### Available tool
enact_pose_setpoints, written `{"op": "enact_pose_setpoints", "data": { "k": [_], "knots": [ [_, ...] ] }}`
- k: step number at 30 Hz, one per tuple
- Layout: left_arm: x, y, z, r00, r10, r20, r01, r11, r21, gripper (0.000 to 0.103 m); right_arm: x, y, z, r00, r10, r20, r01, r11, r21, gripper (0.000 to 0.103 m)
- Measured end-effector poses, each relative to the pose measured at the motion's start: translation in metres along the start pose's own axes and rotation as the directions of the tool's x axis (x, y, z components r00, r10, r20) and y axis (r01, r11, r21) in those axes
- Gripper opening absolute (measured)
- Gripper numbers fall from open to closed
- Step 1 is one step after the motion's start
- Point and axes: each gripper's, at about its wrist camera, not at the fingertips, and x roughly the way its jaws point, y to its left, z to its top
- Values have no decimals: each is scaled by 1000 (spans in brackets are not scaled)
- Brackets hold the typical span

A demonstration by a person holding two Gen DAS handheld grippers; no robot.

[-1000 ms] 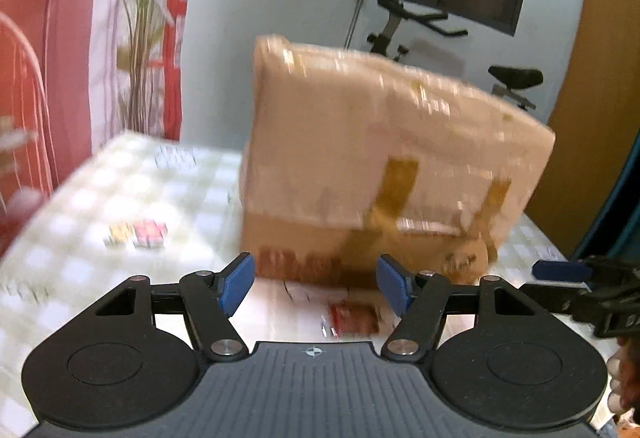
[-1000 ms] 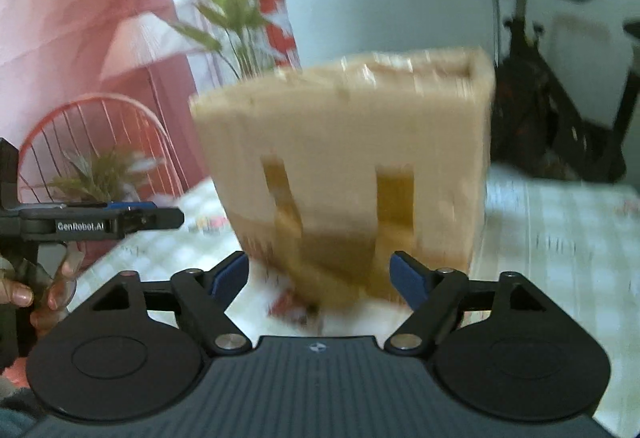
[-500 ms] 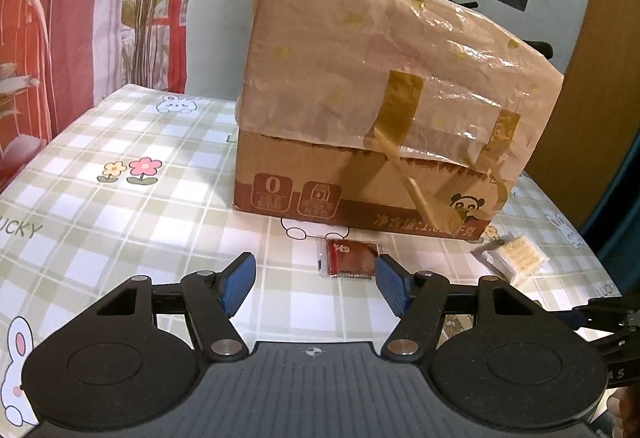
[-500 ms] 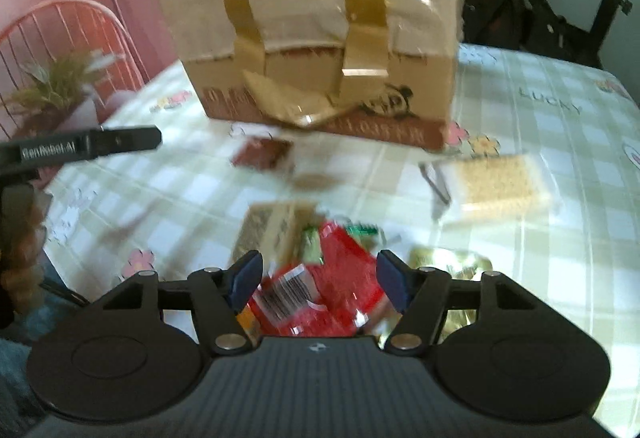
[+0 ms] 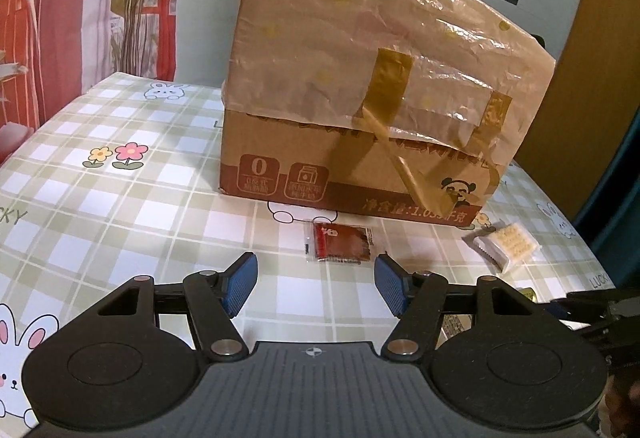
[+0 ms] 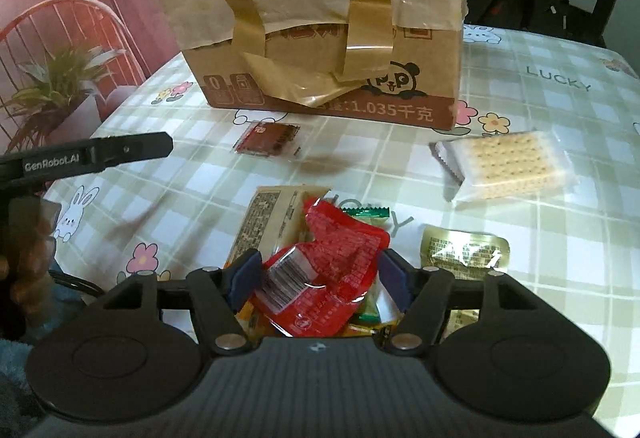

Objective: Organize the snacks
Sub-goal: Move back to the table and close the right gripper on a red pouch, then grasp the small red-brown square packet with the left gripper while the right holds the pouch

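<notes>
Checked tablecloth [image 6: 520, 118] is strewn with snacks before a taped cardboard box [image 6: 320, 18]; the right gripper [image 6: 318, 278] is held spread around a crinkled red wrapper [image 6: 324, 274], apparently for pickup, while the left gripper [image 5: 316, 284] is held apart, empty.

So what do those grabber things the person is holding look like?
Each hand-held gripper is black plastic. The left hand-held gripper has two round discs, a ribbed middle plate, silver screws and blue bumpy fingertips. The right hand-held gripper matches it. White letters, GenRobot.AI, run along the left one's side.
</notes>
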Motion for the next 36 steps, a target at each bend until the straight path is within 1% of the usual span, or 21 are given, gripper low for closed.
{"op": "enact_pose_setpoints", "data": {
  "k": [4,5,8,12,16,20,22,27,29,32,36],
  "knots": [
    [1,0,-1,1000,0,-4,0,1000,-1,67,7,-1,6,1000,20,10,-20,1000,-2,65],
    [1,0,-1,1000,1,-5,-1,1000,-2,67,10,-1,8,999,29,13,-29,1000,-9,62],
    [1,1,-1,1000,6,-8,-7,1000,-6,67,16,2,12,998,63,20,-62,998,-25,60],
    [2,2,-1,1000,15,-12,-15,1000,-8,66,23,4,16,996,86,35,-85,996,-35,52],
    [3,3,-2,1000,18,-18,-19,1000,-9,63,27,-2,17,993,107,55,-106,994,-27,52],
    [6,4,-4,999,29,-35,-29,999,-12,63,30,-1,17,992,92,87,-88,995,-49,52],
    [6,6,-5,999,31,-37,-31,999,-17,63,32,0,18,993,70,96,-64,996,-62,52],
    [7,7,-5,998,43,-36,-44,999,-28,63,31,3,12,987,64,144,-48,993,-111,51],
    [8,6,-5,998,50,-39,-52,998,-31,62,27,3,10,980,62,189,-37,991,-131,51],
    [11,6,-2,998,53,-40,-55,998,-34,63,19,-1,10,962,70,263,-28,987,-158,51],
    [22,-2,4,998,50,-49,-50,999,-1,63,17,-8,8,949,63,309,-6,983,-181,51]
  ]
}}
